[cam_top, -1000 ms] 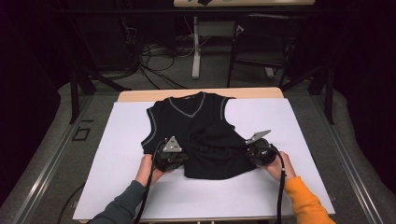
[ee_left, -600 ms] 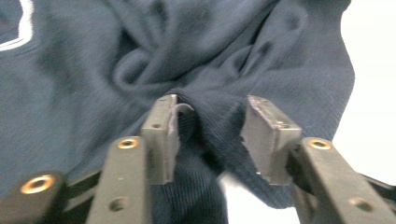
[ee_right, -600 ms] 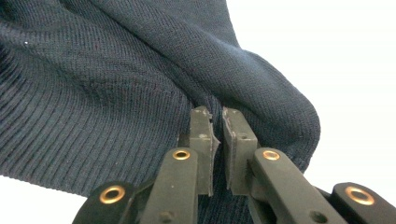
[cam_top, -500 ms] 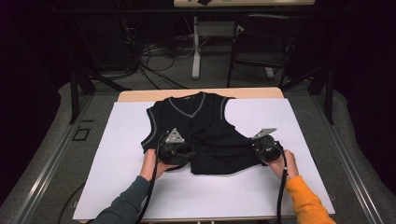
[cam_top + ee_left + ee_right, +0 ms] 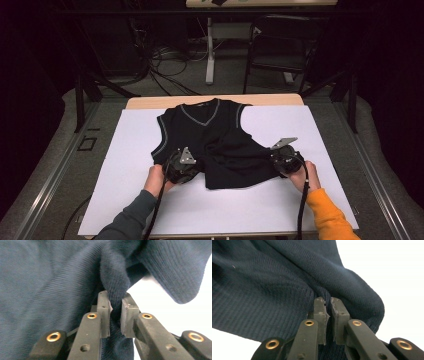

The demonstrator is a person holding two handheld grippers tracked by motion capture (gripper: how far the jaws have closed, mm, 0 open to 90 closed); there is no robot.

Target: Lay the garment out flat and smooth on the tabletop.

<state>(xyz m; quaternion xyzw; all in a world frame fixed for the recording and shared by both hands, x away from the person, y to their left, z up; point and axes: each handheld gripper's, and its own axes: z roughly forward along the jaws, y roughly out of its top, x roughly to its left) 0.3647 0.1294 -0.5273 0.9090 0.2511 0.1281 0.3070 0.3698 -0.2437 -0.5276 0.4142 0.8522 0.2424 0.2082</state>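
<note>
High view: white sheet [image 5: 150,150] over table [image 5: 150,102], dark room.

Both forearms come in low from the near edge, one grey-sleeved, one orange-sleeved; the left tongs [image 5: 192,167] have just been closing, jaws pinched on a fold of dark knitted vest [image 5: 220,145]; the right tongs [image 5: 274,159] likewise clamp its fabric.

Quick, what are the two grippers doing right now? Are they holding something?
Left gripper: its jaws have just closed, pinching a fold of the dark vest.
Right gripper: shut on the vest's hem.
</note>
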